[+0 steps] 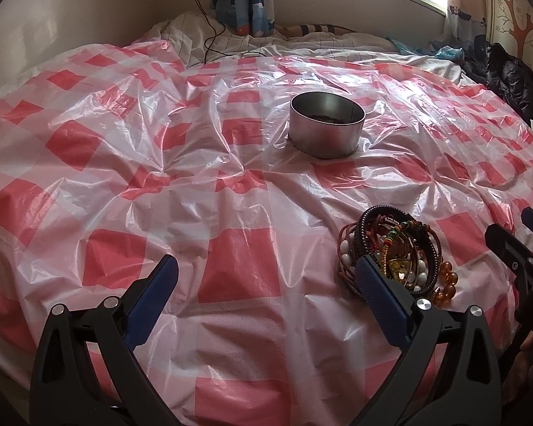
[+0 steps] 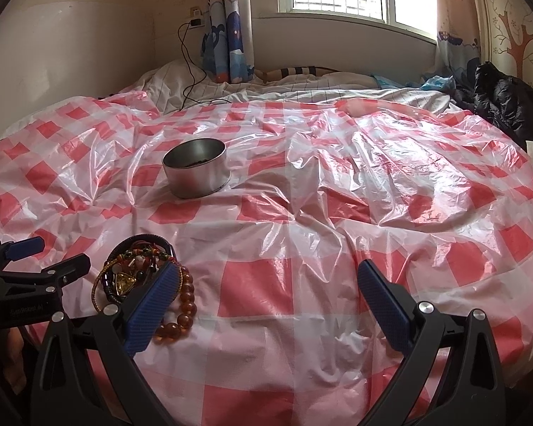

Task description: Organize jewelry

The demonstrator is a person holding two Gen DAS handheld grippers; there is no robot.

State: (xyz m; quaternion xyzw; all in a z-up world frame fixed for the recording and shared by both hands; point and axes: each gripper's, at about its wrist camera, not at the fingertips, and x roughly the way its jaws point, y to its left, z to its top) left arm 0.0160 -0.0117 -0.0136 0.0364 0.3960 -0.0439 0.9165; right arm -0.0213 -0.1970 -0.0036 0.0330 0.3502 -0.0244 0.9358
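Jewelry (image 1: 391, 248) lies in a tangled heap on the red-and-white checked plastic sheet (image 1: 231, 213) in the left wrist view, low and to the right. The single pieces are hard to tell apart: dark cord rings, white beads and a yellow triangular pendant overlap, and a string of amber beads (image 1: 446, 285) trails off the lower right edge. The heap's near left part is hidden behind the left gripper's (image 1: 266, 273) right finger. The pile is roughly round, with no clear long axis; only the amber string points down and to the right. The left gripper stands wide open, holding nothing, and the heap sits just outside the gap, against the outer side of that right finger. Beyond, well apart, stands a round metal tin (image 1: 327, 127), upright and open at the top; something dark lies inside, too small to make out. The right gripper (image 1: 526, 238) is cut off by the right edge.

In the right wrist view the jewelry (image 2: 138, 266) lies low on the left, partly covered by the right gripper's (image 2: 268, 277) left finger. The amber beads (image 2: 181, 309) run down alongside that finger. The right gripper is also spread open and empty, the heap just left of its gap, between it and the left gripper (image 2: 35, 259), which enters from the left edge. The tin (image 2: 197, 174) stands farther back.
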